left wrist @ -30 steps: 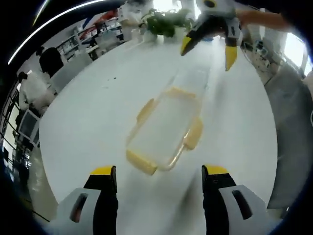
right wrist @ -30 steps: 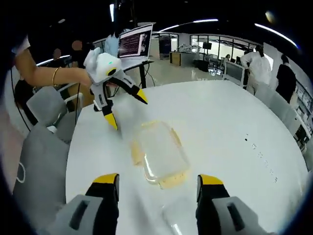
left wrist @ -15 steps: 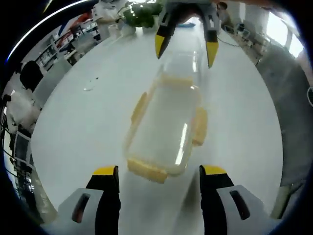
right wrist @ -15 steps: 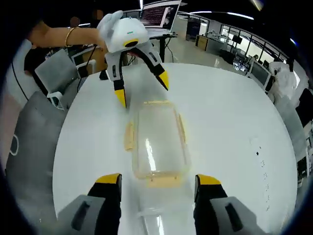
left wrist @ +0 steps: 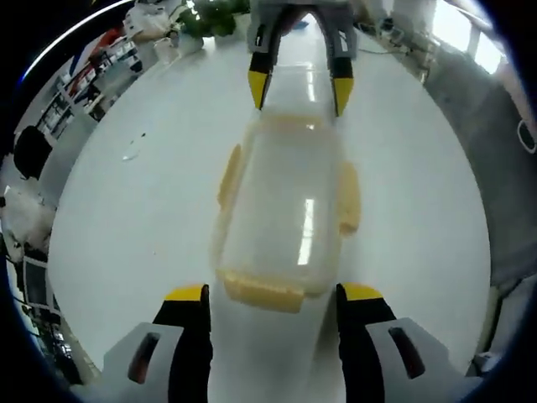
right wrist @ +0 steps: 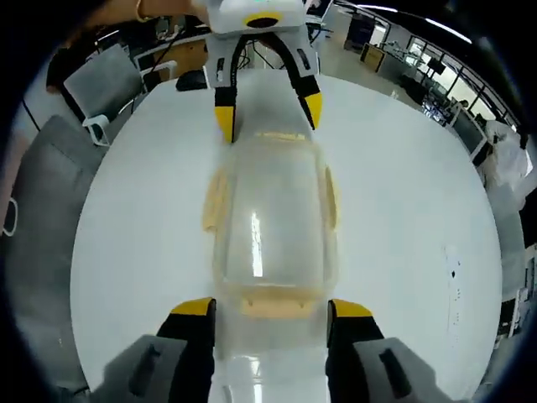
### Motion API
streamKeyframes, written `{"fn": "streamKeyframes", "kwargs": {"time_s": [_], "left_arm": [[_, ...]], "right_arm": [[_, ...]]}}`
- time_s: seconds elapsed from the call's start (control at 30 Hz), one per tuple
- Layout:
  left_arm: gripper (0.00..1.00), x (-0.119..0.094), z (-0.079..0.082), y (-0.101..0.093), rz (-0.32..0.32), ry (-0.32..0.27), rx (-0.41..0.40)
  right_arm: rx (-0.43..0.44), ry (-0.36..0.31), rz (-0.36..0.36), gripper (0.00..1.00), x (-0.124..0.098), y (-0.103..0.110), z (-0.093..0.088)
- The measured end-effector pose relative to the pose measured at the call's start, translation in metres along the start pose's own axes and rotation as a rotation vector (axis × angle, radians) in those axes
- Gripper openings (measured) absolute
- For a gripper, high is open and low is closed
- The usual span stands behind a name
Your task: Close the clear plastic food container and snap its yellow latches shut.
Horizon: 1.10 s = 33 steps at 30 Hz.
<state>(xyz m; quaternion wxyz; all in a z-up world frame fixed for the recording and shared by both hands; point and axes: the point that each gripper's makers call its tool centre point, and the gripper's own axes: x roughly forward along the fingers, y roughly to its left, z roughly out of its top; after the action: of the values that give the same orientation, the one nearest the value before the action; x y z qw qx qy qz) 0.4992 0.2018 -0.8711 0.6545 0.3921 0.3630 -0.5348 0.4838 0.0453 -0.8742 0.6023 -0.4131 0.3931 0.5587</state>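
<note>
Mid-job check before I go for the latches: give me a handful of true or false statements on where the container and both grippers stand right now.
1. The clear container lies on the white table. True.
2. The left gripper is shut on a latch. False: its jaws are open, either side of the container's near end.
3. The right gripper faces the left gripper from the opposite end of the container. True.
4. The yellow latches are red. False: they are yellow.
5. The container is lifted clear of the table. False: it rests on the table.
</note>
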Motion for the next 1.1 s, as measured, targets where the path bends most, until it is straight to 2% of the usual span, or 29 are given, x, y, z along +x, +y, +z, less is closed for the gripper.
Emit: {"fn": "streamKeyframes", "kwargs": {"time_s": [0.37,0.57,0.63,0.87,0.97,1.03,1.1], "left_arm": [[0.55,0.009,-0.001,-0.001,-0.024,0.005,0.01],[0.54,0.011,-0.002,0.0,-0.052,-0.016,0.01],[0.55,0.011,-0.002,-0.004,-0.076,-0.024,0.021],[0.53,0.012,-0.004,-0.007,-0.112,-0.019,0.012],[0.46,0.008,-0.011,-0.017,-0.173,0.029,0.052],[0.38,0.007,-0.01,-0.013,-0.149,0.024,0.06],[0.38,0.008,-0.01,-0.015,-0.147,0.023,0.057]], "right_arm": [[-0.051,0.051,0.011,0.49,0.012,0.001,-0.007],[-0.003,0.029,0.024,0.44,0.014,0.0,-0.007],[-0.005,0.029,0.029,0.38,0.014,0.0,-0.007],[-0.022,0.037,0.045,0.38,0.015,0.002,-0.006],[-0.042,0.04,0.057,0.38,0.015,0.004,-0.006],[-0.045,0.04,0.066,0.37,0.015,0.005,-0.006],[-0.033,0.035,0.068,0.37,0.016,0.006,-0.006]]}}
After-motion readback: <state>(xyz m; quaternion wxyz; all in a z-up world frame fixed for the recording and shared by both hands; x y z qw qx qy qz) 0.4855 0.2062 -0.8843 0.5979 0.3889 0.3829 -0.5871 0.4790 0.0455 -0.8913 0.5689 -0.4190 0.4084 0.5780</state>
